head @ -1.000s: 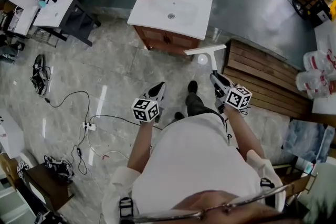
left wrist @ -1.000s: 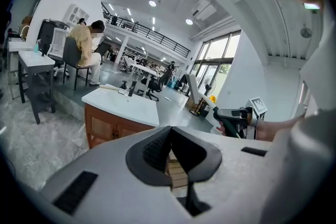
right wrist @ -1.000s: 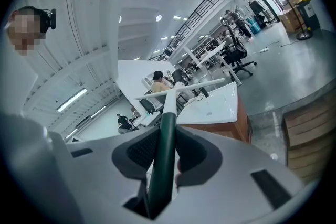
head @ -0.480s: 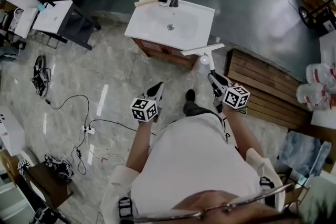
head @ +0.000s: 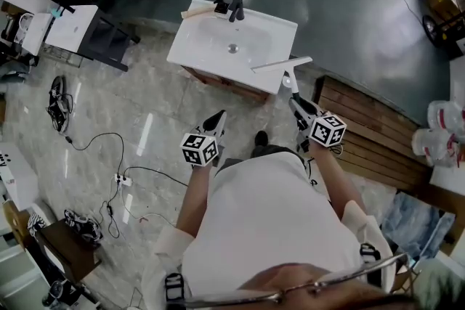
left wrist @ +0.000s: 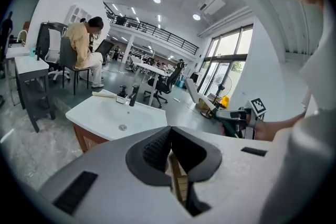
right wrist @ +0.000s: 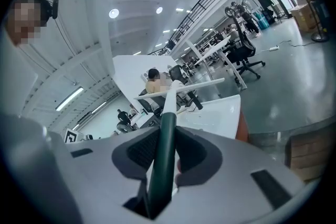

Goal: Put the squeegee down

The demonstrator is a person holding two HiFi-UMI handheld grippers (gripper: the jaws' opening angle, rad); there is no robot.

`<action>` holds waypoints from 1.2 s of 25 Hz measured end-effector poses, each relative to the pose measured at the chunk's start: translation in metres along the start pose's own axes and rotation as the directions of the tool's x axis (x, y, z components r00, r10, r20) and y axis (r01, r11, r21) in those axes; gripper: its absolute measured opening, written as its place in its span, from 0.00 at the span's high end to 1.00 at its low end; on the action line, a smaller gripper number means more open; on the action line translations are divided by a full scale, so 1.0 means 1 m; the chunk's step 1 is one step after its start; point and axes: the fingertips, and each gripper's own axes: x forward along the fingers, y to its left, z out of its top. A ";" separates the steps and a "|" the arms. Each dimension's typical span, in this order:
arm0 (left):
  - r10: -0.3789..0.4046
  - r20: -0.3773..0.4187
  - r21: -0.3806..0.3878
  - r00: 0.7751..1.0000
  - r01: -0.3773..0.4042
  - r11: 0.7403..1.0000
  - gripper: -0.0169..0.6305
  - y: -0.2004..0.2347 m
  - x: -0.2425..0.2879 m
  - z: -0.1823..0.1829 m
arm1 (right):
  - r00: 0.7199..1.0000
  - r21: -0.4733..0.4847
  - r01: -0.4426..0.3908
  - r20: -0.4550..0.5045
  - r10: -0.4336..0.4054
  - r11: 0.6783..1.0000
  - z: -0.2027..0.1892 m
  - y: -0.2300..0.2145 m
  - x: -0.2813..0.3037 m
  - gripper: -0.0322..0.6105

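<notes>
Clamping squeegee [head: 282,64], right gripper [head: 298,107] by sink [head: 190,40], left gripper [head: 216,120] closed, perhaps marble floor [head: 145,98].

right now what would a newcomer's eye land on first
The white squeegee with a dark green handle stands out, clamped in the jaws of the right gripper, its blade at the right edge of the white washbasin on a wooden cabinet. The left gripper hangs empty, jaws together.
</notes>
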 end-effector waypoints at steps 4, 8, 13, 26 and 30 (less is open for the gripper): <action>0.009 -0.007 -0.009 1.000 -0.009 1.000 0.97 0.000 0.017 0.008 | 1.000 0.013 0.009 -0.009 -0.009 1.000 0.010 -0.020 0.011 0.79; 0.012 -0.032 -0.011 0.999 -0.012 1.000 0.97 0.002 0.029 0.008 | 1.000 0.021 0.012 -0.019 -0.012 1.000 0.013 -0.032 0.019 0.79; 0.003 -0.050 0.000 0.999 -0.003 1.000 0.97 0.010 0.043 0.020 | 0.999 0.027 0.042 -0.020 -0.041 0.999 0.017 -0.043 0.029 0.79; -0.146 -0.106 0.065 0.984 0.154 0.986 0.97 0.050 0.101 0.066 | 0.982 0.035 0.190 0.014 -0.191 0.981 0.022 -0.058 0.070 0.79; -0.195 -0.127 0.081 0.972 0.207 0.975 0.97 0.073 0.120 0.085 | 0.969 0.041 0.246 0.020 -0.247 0.968 0.024 -0.062 0.090 0.79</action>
